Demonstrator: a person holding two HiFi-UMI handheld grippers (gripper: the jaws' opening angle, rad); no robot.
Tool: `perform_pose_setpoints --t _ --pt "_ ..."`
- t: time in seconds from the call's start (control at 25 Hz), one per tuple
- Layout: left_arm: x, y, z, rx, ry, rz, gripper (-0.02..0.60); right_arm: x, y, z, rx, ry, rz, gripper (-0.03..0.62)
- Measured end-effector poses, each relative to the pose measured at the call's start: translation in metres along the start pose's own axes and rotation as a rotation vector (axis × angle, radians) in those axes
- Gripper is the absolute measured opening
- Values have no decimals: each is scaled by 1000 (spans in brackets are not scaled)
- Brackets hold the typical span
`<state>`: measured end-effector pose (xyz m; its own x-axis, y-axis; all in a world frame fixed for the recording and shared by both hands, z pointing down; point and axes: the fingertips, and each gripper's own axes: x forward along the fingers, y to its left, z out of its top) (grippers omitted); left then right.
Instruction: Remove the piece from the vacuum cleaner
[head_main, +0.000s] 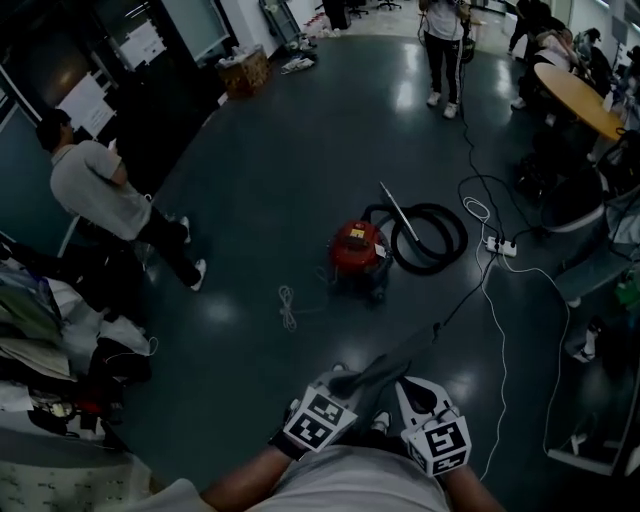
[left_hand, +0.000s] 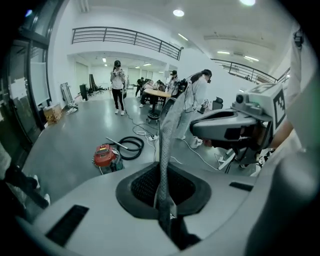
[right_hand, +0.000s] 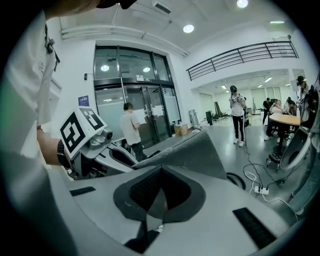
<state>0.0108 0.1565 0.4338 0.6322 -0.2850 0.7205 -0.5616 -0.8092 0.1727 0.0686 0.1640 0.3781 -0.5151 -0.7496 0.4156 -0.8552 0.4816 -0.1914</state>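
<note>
The red vacuum cleaner (head_main: 356, 250) stands on the dark floor a few steps ahead, with its black hose (head_main: 432, 236) coiled beside it and a metal wand (head_main: 400, 212) lying across the coil. It also shows small in the left gripper view as the vacuum cleaner (left_hand: 105, 156). A flat grey textured piece (head_main: 376, 374) is held up near my body, away from the machine. My left gripper (head_main: 345, 386) is shut on one edge of the piece (left_hand: 165, 145). My right gripper (head_main: 408, 392) is shut on the other edge of the piece (right_hand: 197, 152).
A person (head_main: 100, 190) stands at the left and another person (head_main: 443, 40) at the far end. A white power strip (head_main: 500, 245) with long cables lies right of the vacuum. A loose cord (head_main: 288, 305) lies on the floor. A round table (head_main: 578, 95) stands far right and piled clutter (head_main: 45, 345) near left.
</note>
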Motion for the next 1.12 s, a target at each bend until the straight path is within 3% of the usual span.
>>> perform_pose_setpoints --t 0.16,0.32,0.76,1.12 --pt "-9 -35 3 4 -2 6 25 -27 14 2 -22 -12 33 14" --pt "-9 -62 8 29 -5 -17 25 -51 14 7 -39 -21 9 14" --pt "-32 -47 11 60 -50 55 25 -36 38 19 -105 -49 43 14" --pt "-39 -41 6 76 -43 64 25 -33 46 20 -128 -39 46 14"
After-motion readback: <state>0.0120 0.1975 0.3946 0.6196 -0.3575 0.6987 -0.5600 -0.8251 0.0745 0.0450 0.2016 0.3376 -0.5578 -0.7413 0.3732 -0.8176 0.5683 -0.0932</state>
